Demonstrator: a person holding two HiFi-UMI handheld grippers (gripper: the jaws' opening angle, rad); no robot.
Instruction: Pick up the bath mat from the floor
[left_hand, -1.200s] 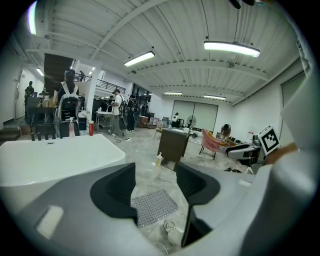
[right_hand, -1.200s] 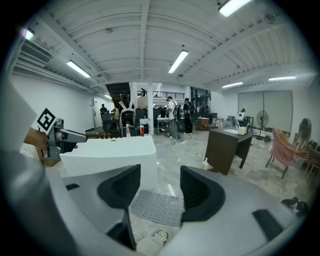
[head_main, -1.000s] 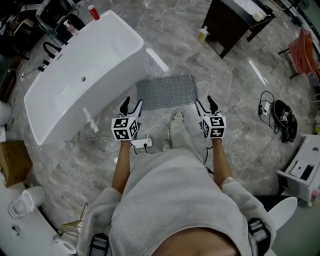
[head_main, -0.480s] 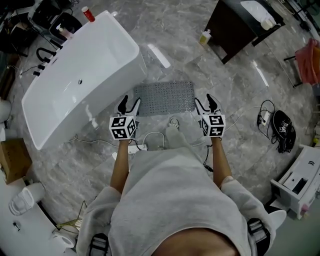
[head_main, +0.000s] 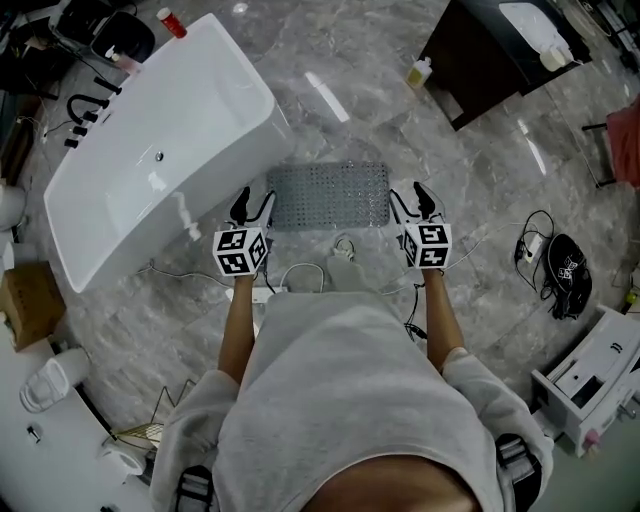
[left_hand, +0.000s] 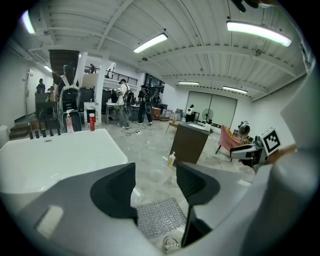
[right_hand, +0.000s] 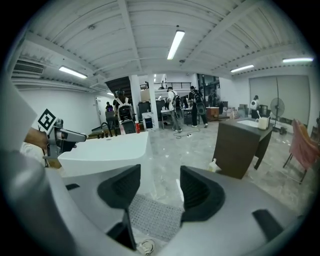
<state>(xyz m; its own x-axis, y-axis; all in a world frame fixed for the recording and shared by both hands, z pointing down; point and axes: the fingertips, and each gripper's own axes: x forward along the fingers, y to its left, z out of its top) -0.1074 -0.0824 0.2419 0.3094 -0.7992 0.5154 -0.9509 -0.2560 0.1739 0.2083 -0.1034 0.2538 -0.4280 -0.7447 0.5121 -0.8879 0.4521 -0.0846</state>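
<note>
Your left gripper (head_main: 252, 203) and right gripper (head_main: 412, 198) stand wide open, holding nothing (jaws well apart), flanking the bath mat (head_main: 330, 196) lying flat on the floor (head_main: 420, 130) at centre frame, right of the bathtub (head_main: 150, 150).

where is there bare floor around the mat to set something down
Bare marble floor lies beyond the grey studded bath mat, between the white bathtub and the dark wooden cabinet. Crowded: white cables by the mat's near edge.
</note>
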